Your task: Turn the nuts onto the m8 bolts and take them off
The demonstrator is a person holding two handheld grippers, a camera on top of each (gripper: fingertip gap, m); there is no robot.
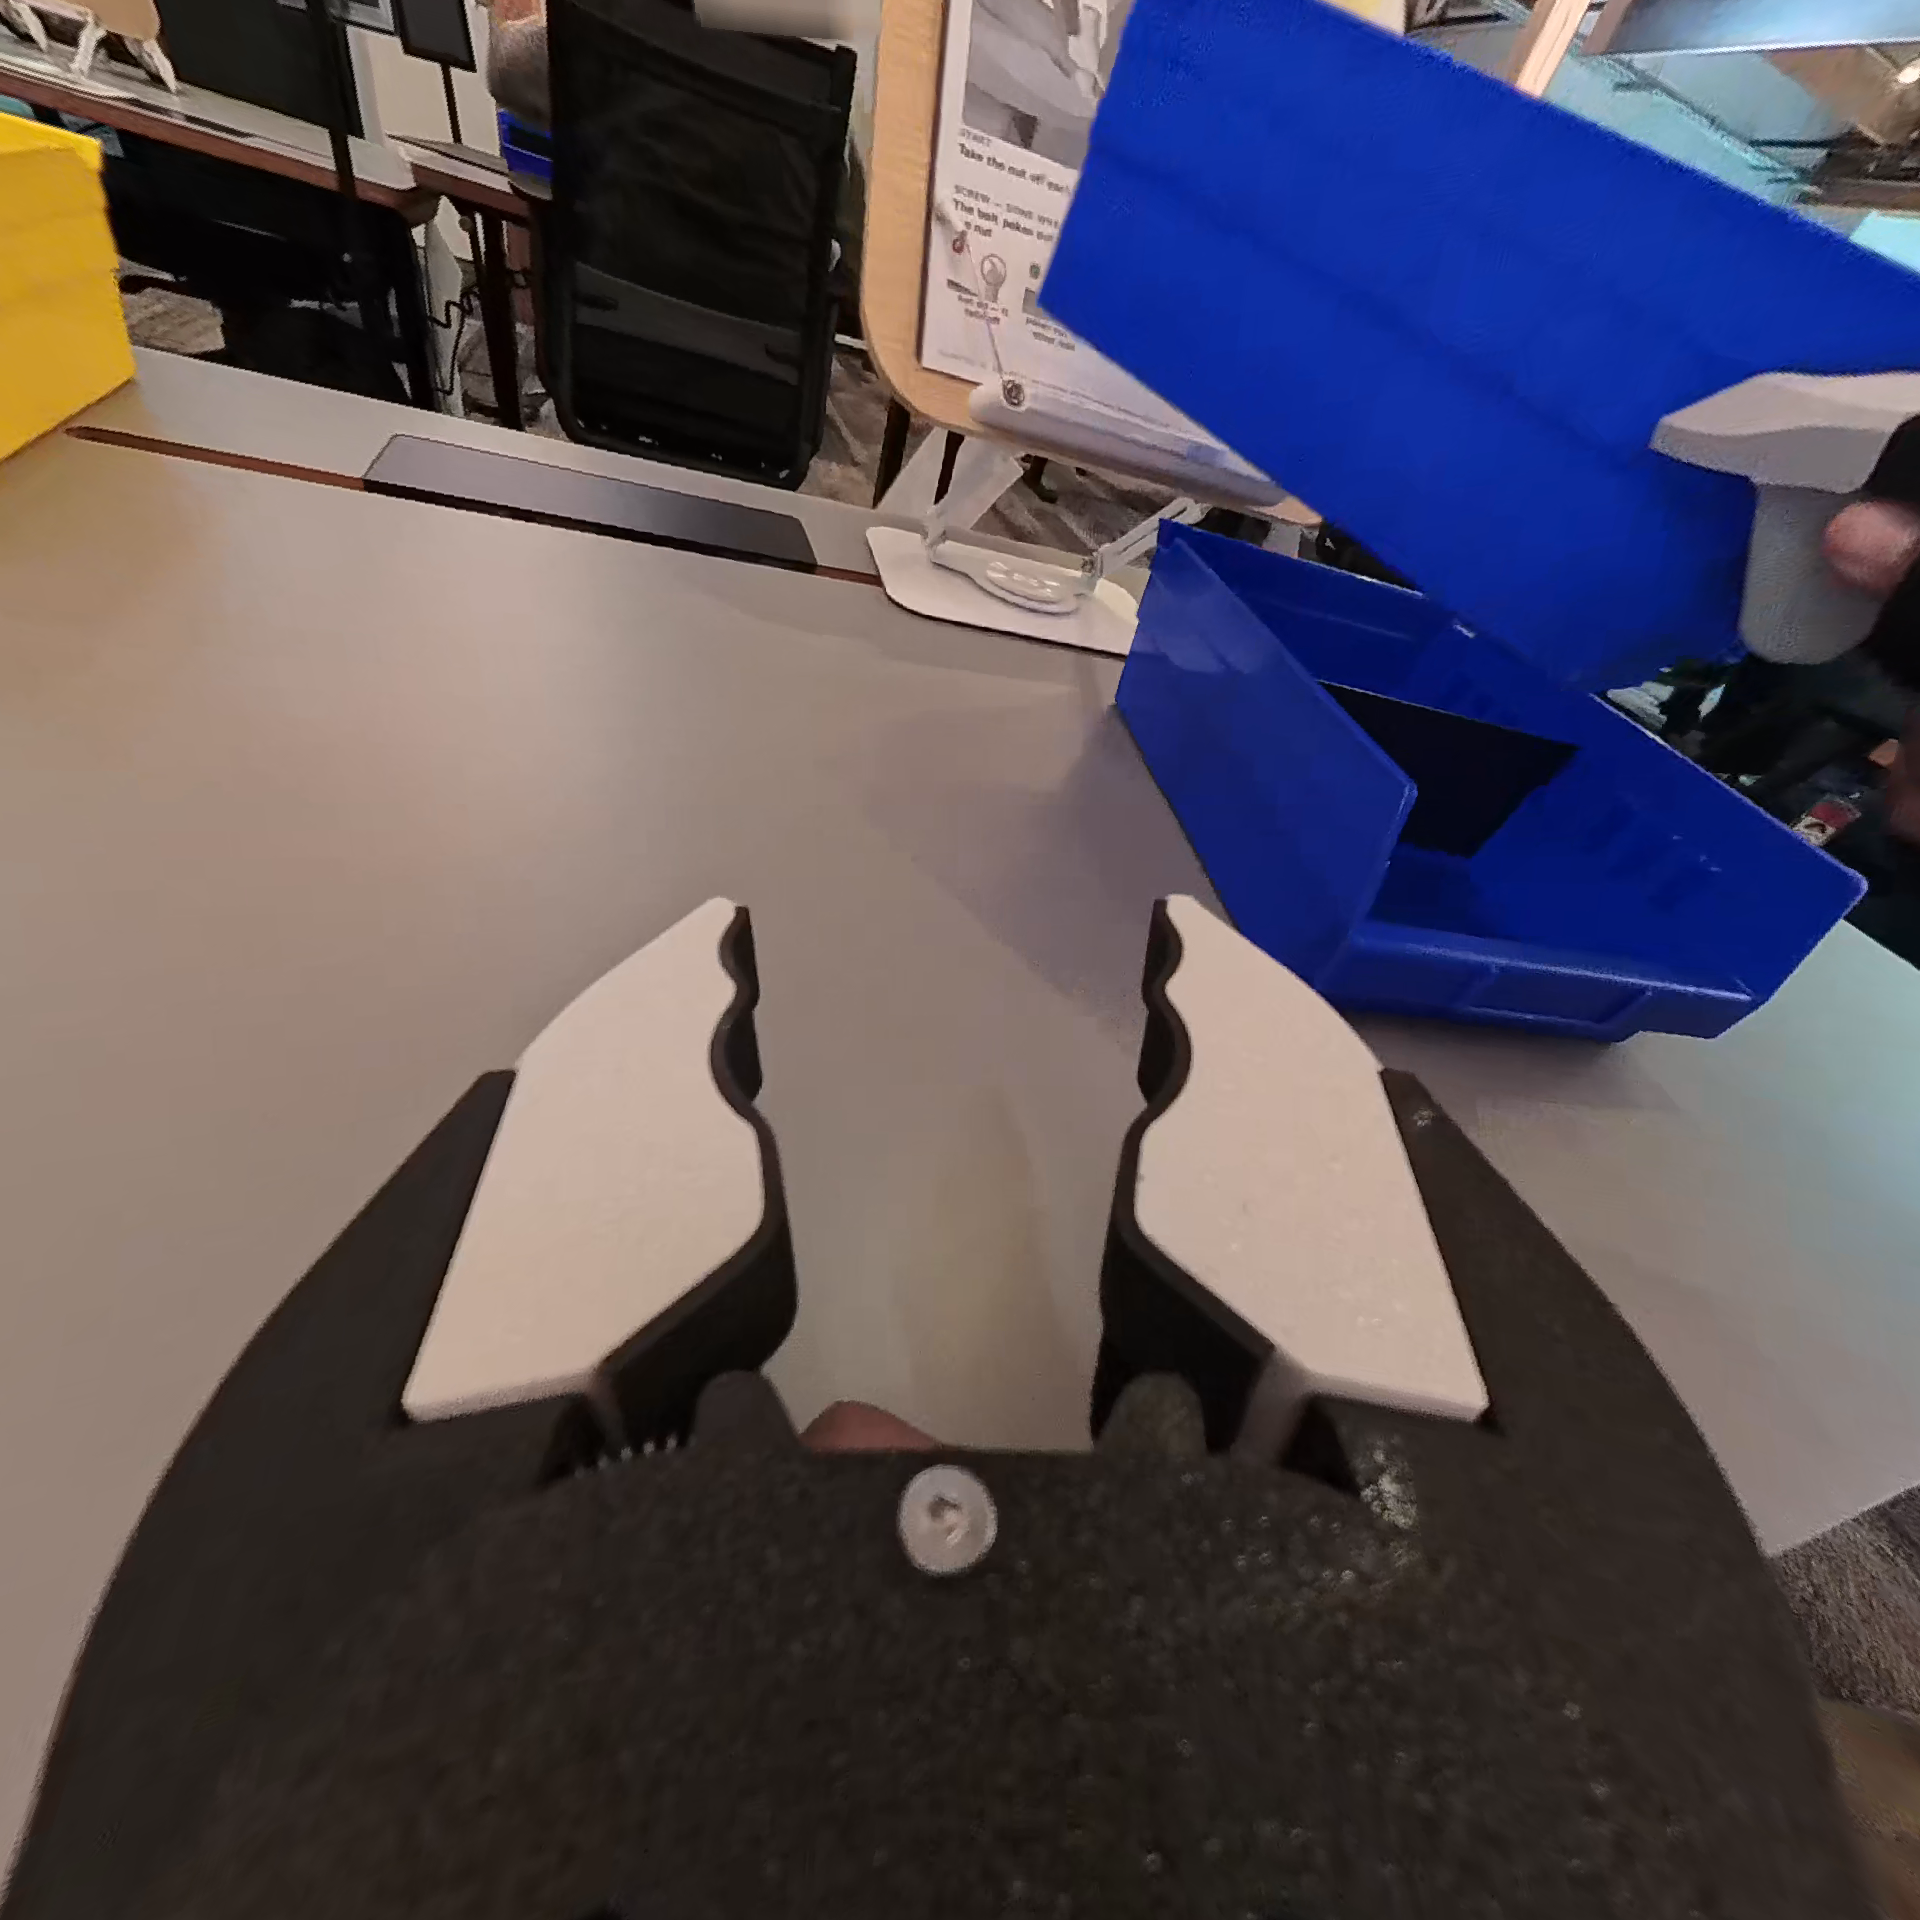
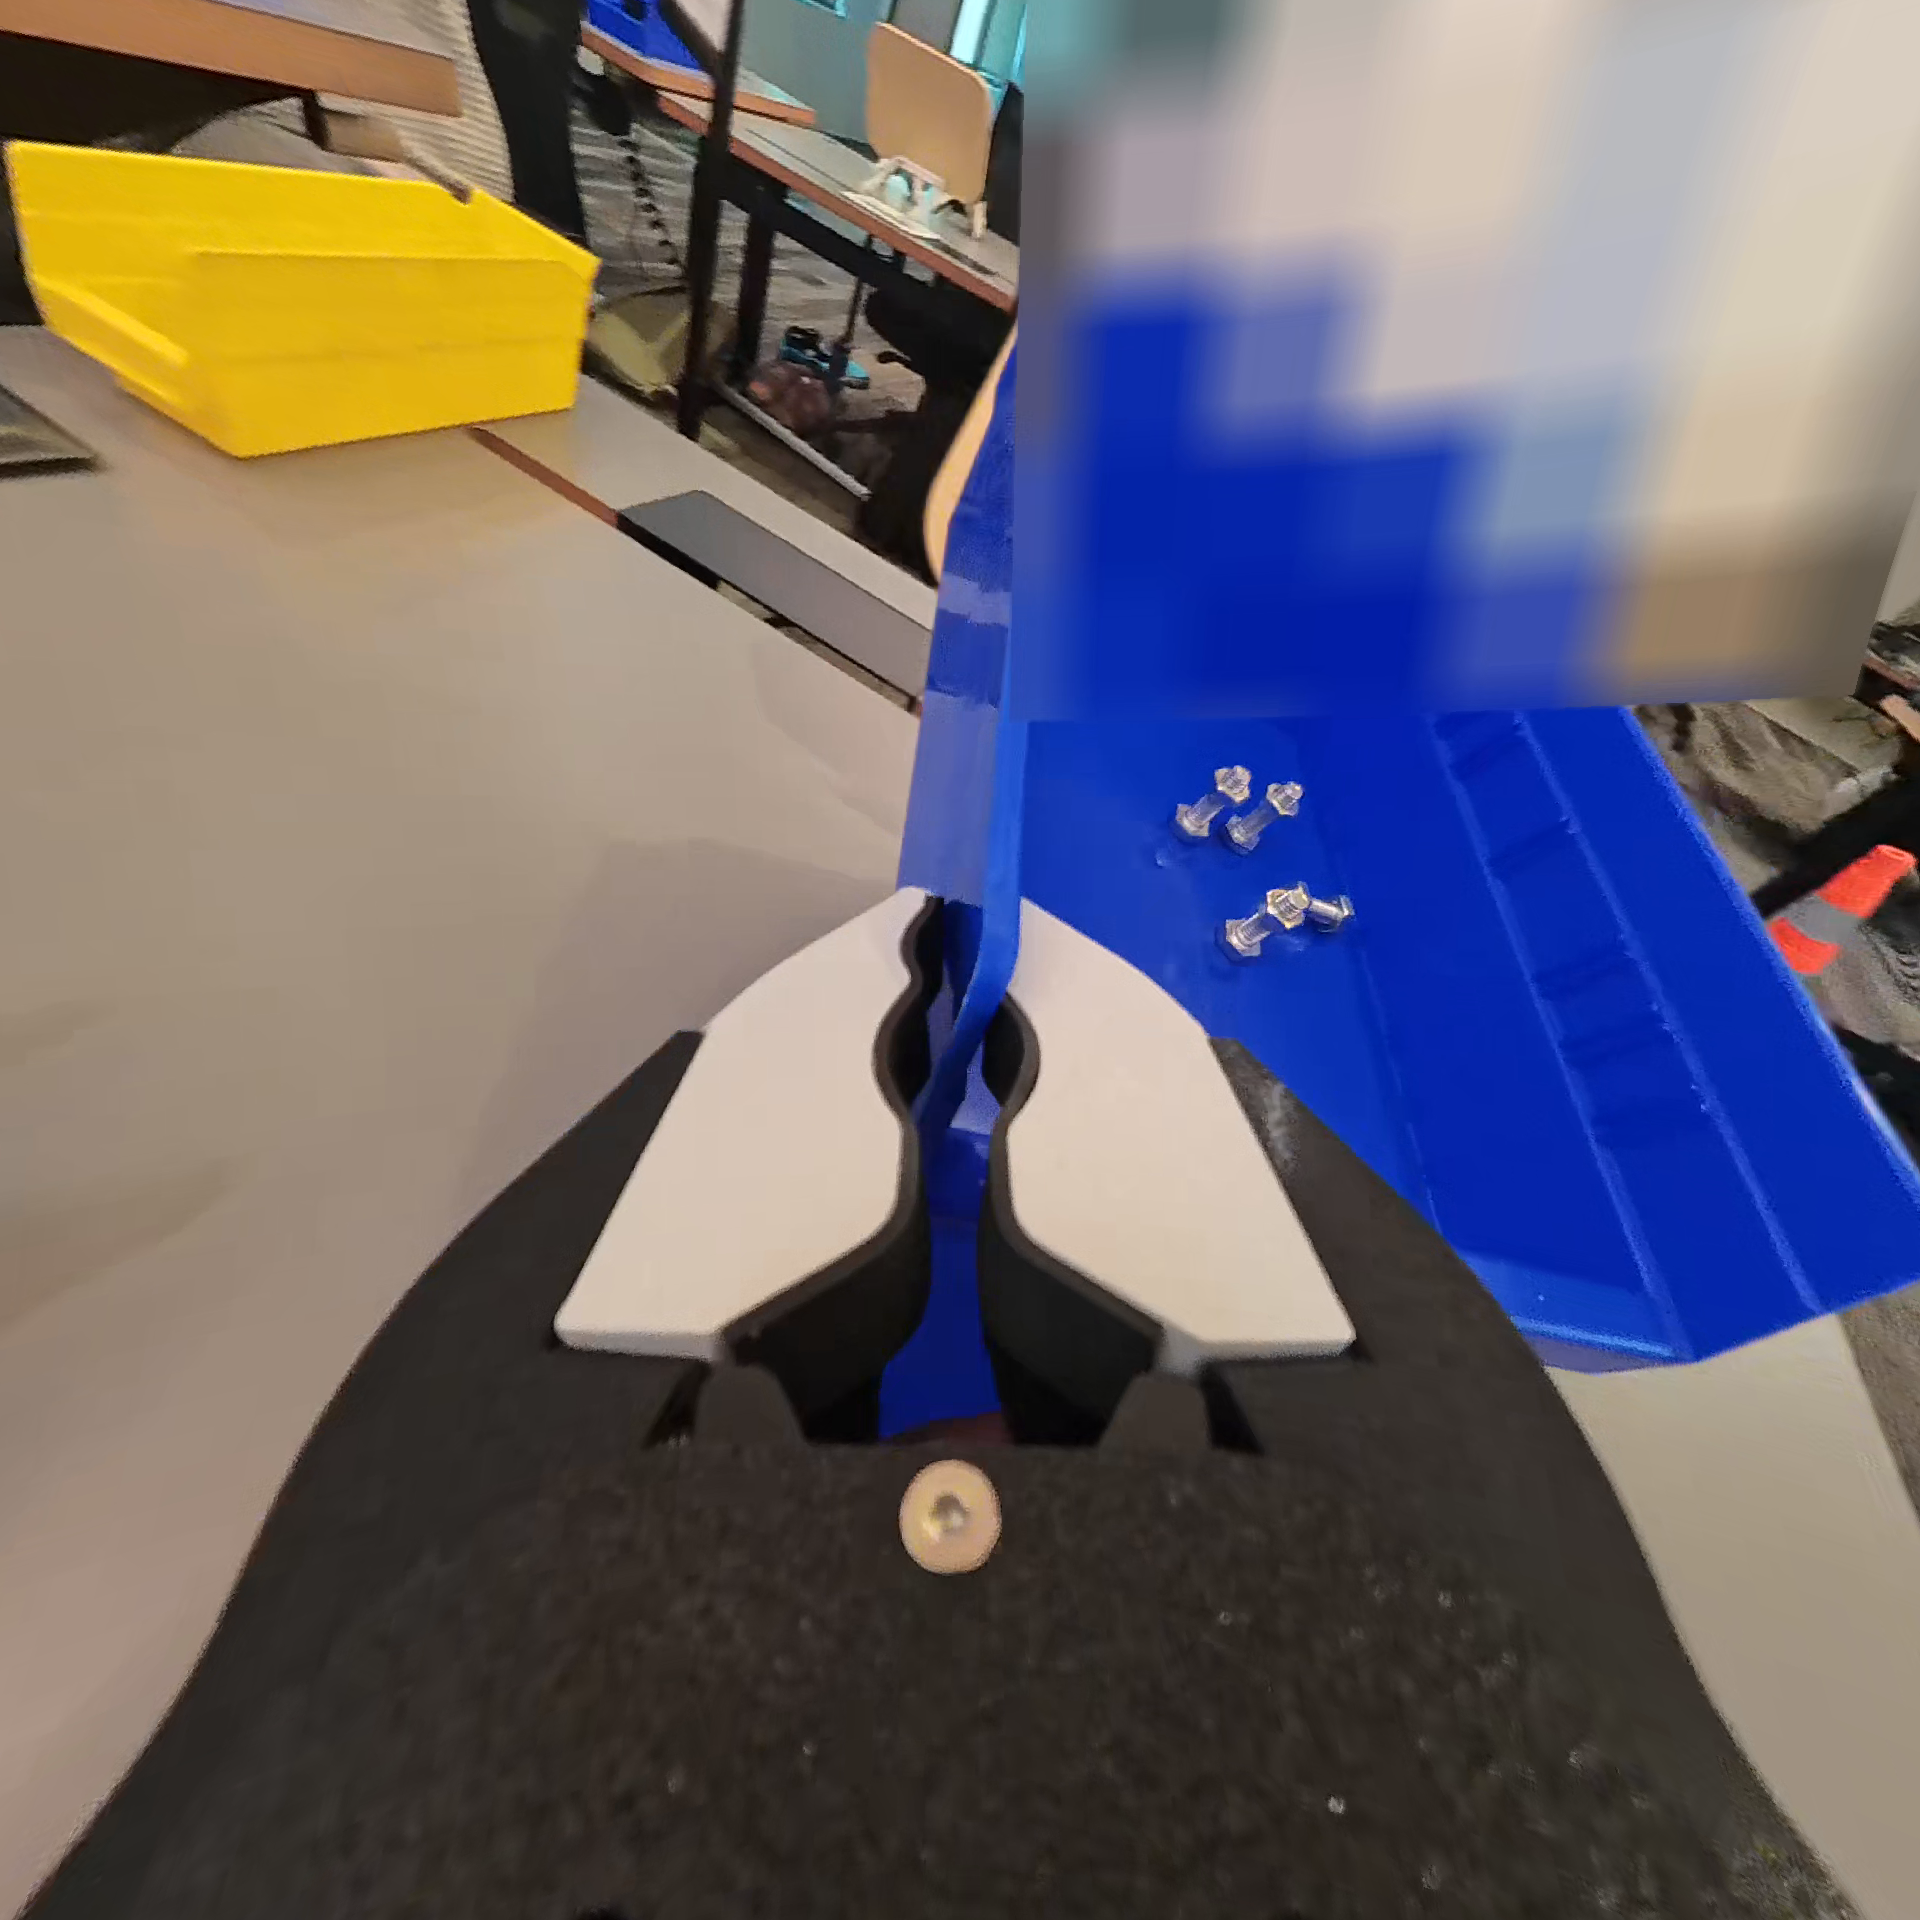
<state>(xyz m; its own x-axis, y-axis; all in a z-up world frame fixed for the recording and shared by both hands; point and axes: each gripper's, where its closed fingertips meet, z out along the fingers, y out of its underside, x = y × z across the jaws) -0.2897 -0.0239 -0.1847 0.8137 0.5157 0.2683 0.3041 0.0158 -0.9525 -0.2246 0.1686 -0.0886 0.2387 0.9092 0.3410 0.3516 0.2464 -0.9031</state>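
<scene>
Above the table, right tool (image 2: pixel 961 935) pinches tilted blue bin (image 2: pixel 1475 1039).

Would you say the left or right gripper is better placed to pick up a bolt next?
Left, probably: the left gripper is open and empty, while the right gripper is clamped on the tilted blue bin holding the bolts.

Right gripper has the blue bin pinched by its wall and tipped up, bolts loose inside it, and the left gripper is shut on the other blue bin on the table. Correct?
Not quite. The left gripper is open and holds nothing, short of the second blue bin on the table, as the left wrist view shows. The rest stands: the right gripper pinches the lifted blue bin, bolts inside.
</scene>
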